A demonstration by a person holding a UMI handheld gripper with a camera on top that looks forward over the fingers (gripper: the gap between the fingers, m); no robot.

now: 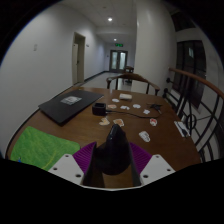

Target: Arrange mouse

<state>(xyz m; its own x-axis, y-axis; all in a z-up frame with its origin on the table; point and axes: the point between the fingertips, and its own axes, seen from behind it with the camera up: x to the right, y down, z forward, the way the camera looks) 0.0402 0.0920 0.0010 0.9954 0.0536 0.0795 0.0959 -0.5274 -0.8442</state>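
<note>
A black mouse (112, 152) sits between my gripper's (112, 162) two fingers, and the purple pads (87, 156) press against both of its sides. The gripper is shut on the mouse and holds it over the near edge of a round wooden table (100, 132). The mouse's tapered end points ahead, towards the middle of the table. Its lower part is hidden by the fingers.
A green cloth (38, 147) lies left of the fingers. A dark closed laptop (65, 106) lies beyond it. A small dark cup (99, 108), several cards (122, 100) and a small white piece (144, 135) lie ahead. Chairs (131, 79) stand at the far side, in a corridor.
</note>
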